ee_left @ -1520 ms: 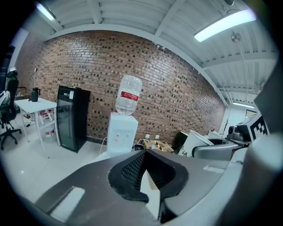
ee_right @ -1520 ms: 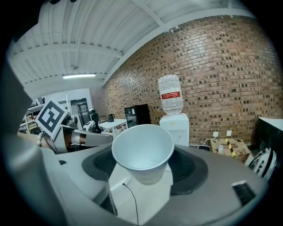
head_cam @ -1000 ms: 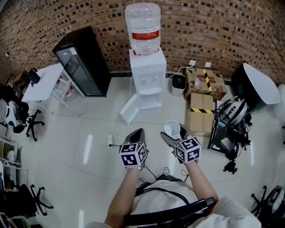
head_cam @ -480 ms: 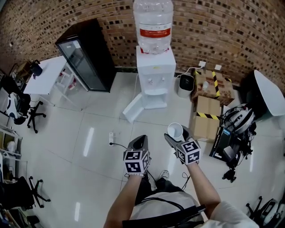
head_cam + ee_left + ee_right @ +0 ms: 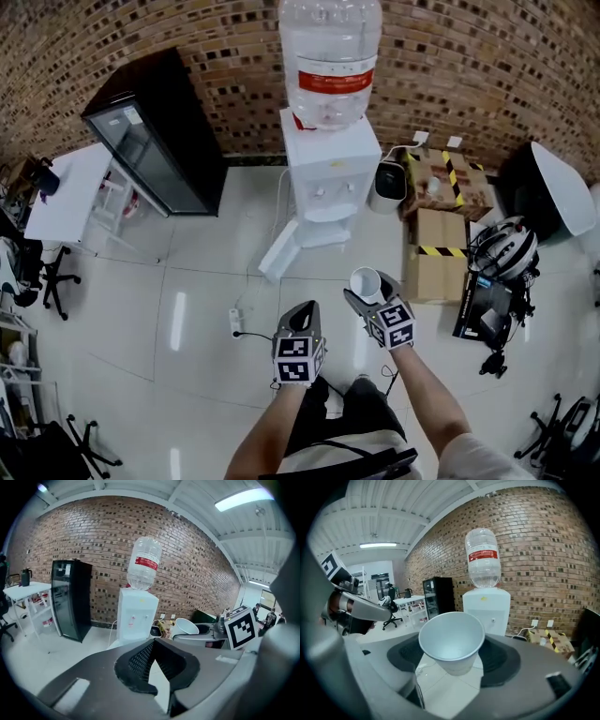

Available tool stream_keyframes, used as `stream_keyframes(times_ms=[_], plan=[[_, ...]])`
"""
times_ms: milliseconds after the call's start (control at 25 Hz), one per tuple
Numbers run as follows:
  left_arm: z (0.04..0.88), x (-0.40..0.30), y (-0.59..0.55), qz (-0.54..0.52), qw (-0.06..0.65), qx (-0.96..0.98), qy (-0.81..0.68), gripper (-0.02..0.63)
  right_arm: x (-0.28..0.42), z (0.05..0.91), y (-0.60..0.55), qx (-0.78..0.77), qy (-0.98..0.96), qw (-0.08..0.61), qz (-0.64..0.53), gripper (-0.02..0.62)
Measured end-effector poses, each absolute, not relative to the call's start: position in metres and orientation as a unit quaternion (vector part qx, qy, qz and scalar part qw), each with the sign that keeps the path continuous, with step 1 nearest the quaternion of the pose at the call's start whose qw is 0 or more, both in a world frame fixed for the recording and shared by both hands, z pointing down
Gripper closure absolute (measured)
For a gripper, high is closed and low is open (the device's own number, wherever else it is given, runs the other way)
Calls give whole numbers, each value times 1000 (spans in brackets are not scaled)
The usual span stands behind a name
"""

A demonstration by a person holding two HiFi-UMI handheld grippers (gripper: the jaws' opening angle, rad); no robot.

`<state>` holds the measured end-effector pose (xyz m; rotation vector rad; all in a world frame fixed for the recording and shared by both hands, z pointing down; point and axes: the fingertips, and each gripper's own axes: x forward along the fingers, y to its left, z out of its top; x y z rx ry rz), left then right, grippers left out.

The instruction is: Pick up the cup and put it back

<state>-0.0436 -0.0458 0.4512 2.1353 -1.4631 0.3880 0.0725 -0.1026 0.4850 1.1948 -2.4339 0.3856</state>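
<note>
- Right gripper view shows the white paper cup upright with its mouth open. It is clamped between the wide-spread jaws of the right gripper, in the air above the tiled floor.
- Just beside it hangs the left gripper, jaws closed together on nothing.
- Ahead, the water dispenser stands against the brick wall; I can't make out the cup's resting place.
- To do this well, I'd say: squeeze lightly so the thin wall doesn't buckle, carry the cup level, and let go only once its base sits flat.
</note>
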Motion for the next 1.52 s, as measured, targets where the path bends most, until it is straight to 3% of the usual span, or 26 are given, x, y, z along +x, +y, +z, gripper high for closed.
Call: stream_keyframes(times_ms=[360, 800, 1200, 1520], plan=[[541, -60, -109, 173, 263, 799, -512, 604, 56, 591, -184, 446, -854, 223, 151, 238], [729, -69, -217, 159, 261, 795, -525, 604, 72, 809, -307, 453, -839, 256, 156, 236], [881, -51, -302, 135, 225, 816, -514, 604, 71, 974, -406, 474, -839, 234, 130, 236], [943, -41, -352, 145, 195, 830, -502, 604, 59, 1064, -468, 482, -837, 212, 150, 235]])
